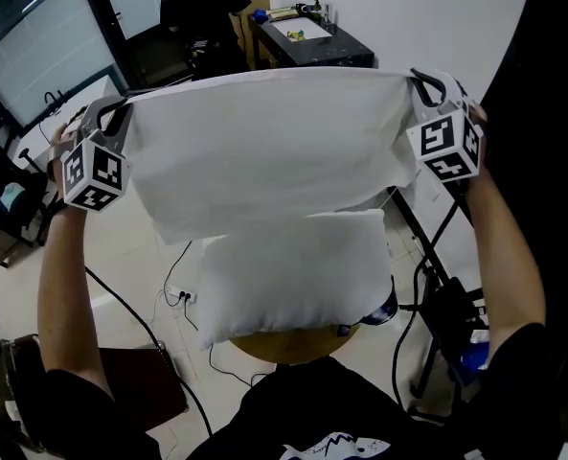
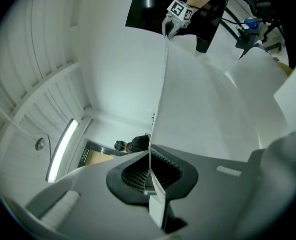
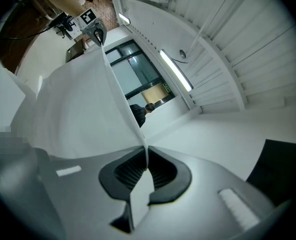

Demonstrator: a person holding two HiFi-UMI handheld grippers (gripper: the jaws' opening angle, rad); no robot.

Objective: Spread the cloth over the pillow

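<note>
A white cloth (image 1: 264, 142) hangs stretched flat between both grippers, held high in the head view. My left gripper (image 1: 114, 115) is shut on its left top corner, and my right gripper (image 1: 422, 86) is shut on its right top corner. Below the cloth lies a white pillow (image 1: 298, 276) on a round wooden stool (image 1: 293, 348); the cloth's lower edge covers the pillow's far side. In the left gripper view the cloth (image 2: 207, 99) runs from my left gripper (image 2: 151, 171) away to the right gripper (image 2: 170, 28). The right gripper view shows the cloth (image 3: 78, 114) pinched in my right gripper (image 3: 146, 166), with the left gripper (image 3: 99, 34) at its far end.
A dark table (image 1: 312, 41) with small items stands at the back, a seated person (image 1: 202, 8) beside it. Cables (image 1: 159, 305) trail on the pale floor under the stool. A black stand (image 1: 451, 305) with gear is at the right. A brown board (image 1: 140, 381) lies at lower left.
</note>
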